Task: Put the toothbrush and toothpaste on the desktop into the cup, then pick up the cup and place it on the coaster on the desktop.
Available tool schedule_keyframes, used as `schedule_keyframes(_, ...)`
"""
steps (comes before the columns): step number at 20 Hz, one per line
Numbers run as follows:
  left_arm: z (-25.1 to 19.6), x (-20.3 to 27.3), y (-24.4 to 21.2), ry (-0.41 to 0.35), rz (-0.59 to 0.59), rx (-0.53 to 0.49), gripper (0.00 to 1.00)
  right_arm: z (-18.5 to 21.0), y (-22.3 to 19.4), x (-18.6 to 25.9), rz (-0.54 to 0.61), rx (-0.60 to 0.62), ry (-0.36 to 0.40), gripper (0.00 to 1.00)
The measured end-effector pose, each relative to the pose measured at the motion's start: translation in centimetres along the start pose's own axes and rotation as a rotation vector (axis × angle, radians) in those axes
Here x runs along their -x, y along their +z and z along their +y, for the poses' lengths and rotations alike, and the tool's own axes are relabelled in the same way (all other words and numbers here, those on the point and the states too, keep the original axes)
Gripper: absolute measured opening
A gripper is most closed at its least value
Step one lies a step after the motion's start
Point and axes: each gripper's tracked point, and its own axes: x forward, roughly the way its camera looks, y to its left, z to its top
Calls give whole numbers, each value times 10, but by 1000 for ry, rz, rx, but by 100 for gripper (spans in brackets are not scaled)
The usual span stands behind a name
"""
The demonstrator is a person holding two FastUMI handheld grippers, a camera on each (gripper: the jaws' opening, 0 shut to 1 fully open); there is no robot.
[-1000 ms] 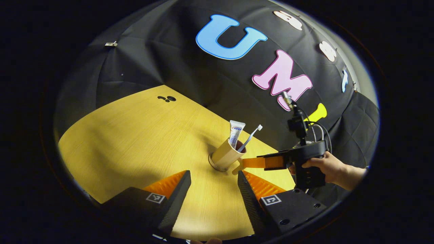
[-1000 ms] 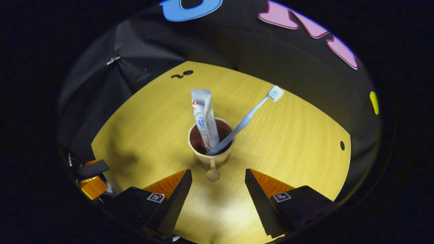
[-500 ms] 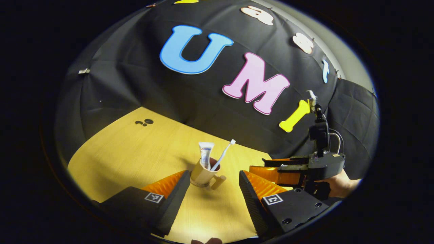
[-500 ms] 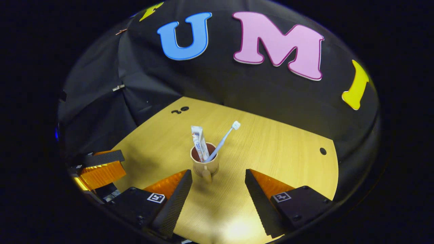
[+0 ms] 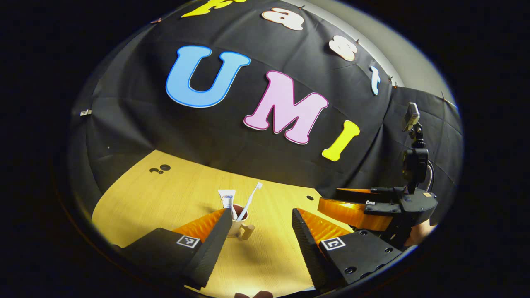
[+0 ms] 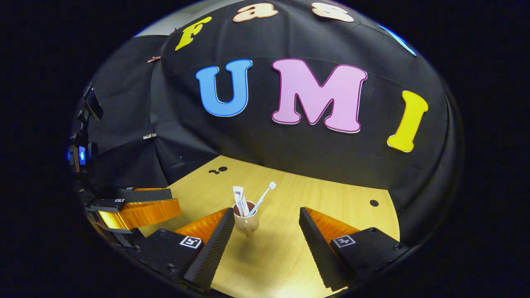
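Cup loaded, both tongs spread wide and holding nothing

The beige plastic handled cup (image 6: 246, 222) stands upright on the yellow wooden desktop (image 6: 331, 198), holding the white toothpaste tube (image 6: 238, 200) and white toothbrush (image 6: 261, 198); the brush leans up-right. No coaster is discernible. A knock from the left gripper (image 5: 258, 225) or right gripper (image 6: 265, 225) could tip it.

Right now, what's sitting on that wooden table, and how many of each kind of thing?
Cup: 1
Toothbrush: 1, standing in the cup
Toothpaste tube: 1, standing in the cup
Total: 3 things on the table
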Motion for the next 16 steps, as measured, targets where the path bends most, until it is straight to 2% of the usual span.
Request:
schedule_keyframes(8, -8, 9, 7, -40, -4, -23, 90, -10, 12, 37, -107, 9, -36, 97)
schedule_keyframes(16, -14, 18, 7, -68, 2, -56, 91, -8, 13, 42, -127, -2, -69, 97)
